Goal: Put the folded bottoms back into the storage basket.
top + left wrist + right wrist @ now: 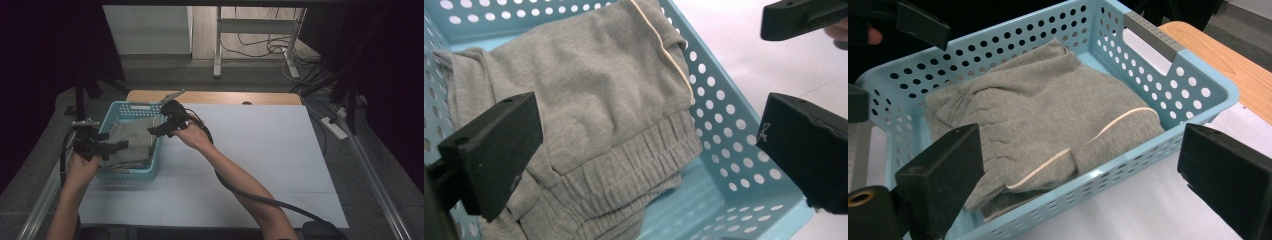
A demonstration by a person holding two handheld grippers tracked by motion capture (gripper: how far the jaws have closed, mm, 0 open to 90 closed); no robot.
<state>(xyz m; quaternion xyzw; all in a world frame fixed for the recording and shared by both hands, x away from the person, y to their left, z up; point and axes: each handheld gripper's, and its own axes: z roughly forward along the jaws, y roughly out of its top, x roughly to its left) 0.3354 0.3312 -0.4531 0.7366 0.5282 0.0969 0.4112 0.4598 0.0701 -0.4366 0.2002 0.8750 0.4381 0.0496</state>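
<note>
Grey garment [1048, 110] lies folded in blue basket [1198, 95].

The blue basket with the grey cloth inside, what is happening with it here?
A person works at a white table with a gripper in each hand. A folded grey garment, with a pale piping line and a gathered waistband, lies inside the light blue perforated basket at the table's left. The left gripper hovers at the basket's near left side, and the right gripper hovers over its right rim. Both have their jaws wide open, and neither holds the garment.
</note>
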